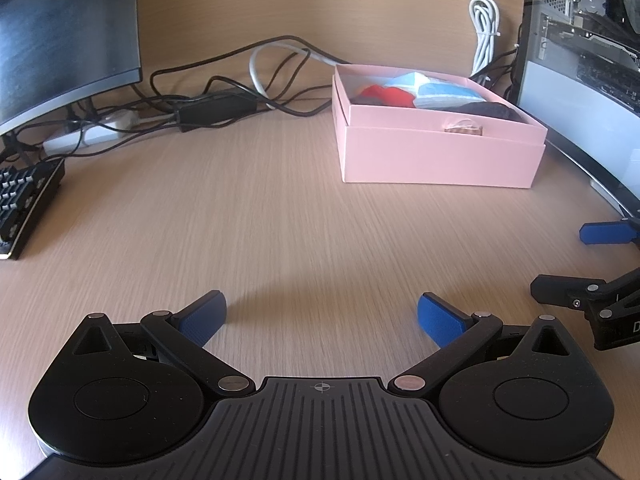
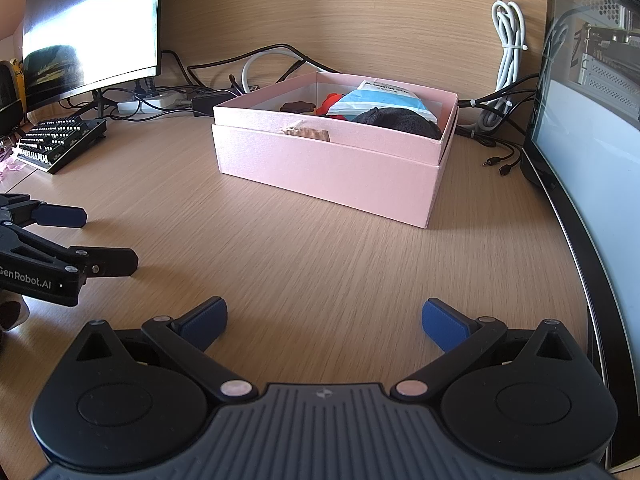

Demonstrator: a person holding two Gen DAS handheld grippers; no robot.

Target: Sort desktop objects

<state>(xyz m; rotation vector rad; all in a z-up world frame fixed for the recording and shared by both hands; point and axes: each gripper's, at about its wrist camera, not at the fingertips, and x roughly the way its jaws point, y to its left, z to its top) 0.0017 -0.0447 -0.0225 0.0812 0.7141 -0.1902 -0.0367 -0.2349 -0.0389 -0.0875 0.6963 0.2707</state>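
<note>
Toward the desk's (image 2: 320,248) rear right corner sits a lidless pink cardboard box (image 2: 332,168), long axis left-right, holding sorted items. Left tool (image 1: 322,318) and right tool (image 2: 324,322): wide open, empty.

Sunlit wooden desk (image 2: 320,248) against a wood-panel wall (image 2: 360,8).

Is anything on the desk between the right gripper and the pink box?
Nothing visible. Bare desk runs from the open right gripper to the pink box. The left gripper, also open, sits off to the left, clear of that path.
</note>
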